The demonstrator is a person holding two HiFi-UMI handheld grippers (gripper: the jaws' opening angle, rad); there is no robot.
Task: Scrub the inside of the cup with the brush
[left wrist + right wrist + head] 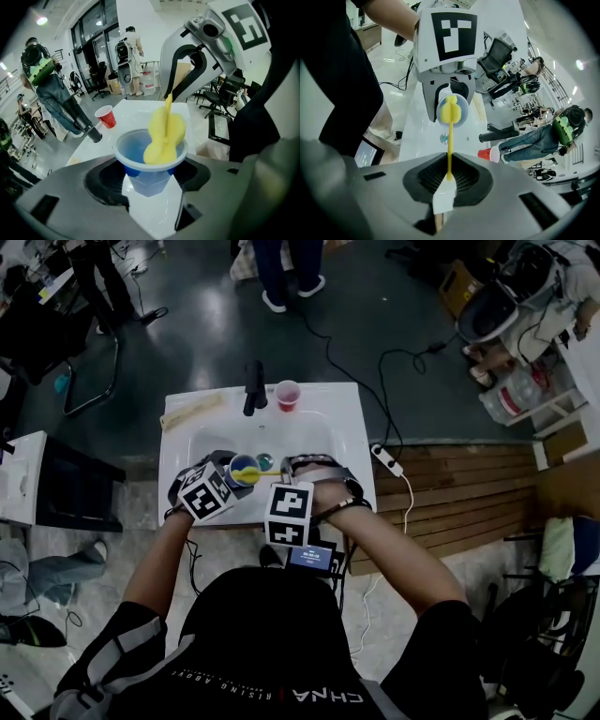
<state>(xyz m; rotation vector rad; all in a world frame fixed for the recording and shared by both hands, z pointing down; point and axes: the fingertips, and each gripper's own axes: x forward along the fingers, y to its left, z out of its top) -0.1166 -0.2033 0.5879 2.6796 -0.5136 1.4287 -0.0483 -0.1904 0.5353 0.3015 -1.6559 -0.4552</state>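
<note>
The fingers (105, 180) of the left gripper (150, 183) squeeze the cup (150, 161) by its sides, mouth up over the sink (342, 413), which steadies it. The fingers (424, 177) of the right gripper (449, 180) pinch the brush (451, 111) by its handle end, so its sponge head reaches into the cup

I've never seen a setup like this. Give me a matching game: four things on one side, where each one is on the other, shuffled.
Things
1. blue cup
2. yellow brush
3. red cup
4. black tap

Places
A. handle in the right gripper, head in the blue cup
B. loose on the sink rim, untouched
C. fixed at the back of the sink
D. clamped in the left gripper

Pairs: 1-D, 2-A, 3-B, 4-C
</note>
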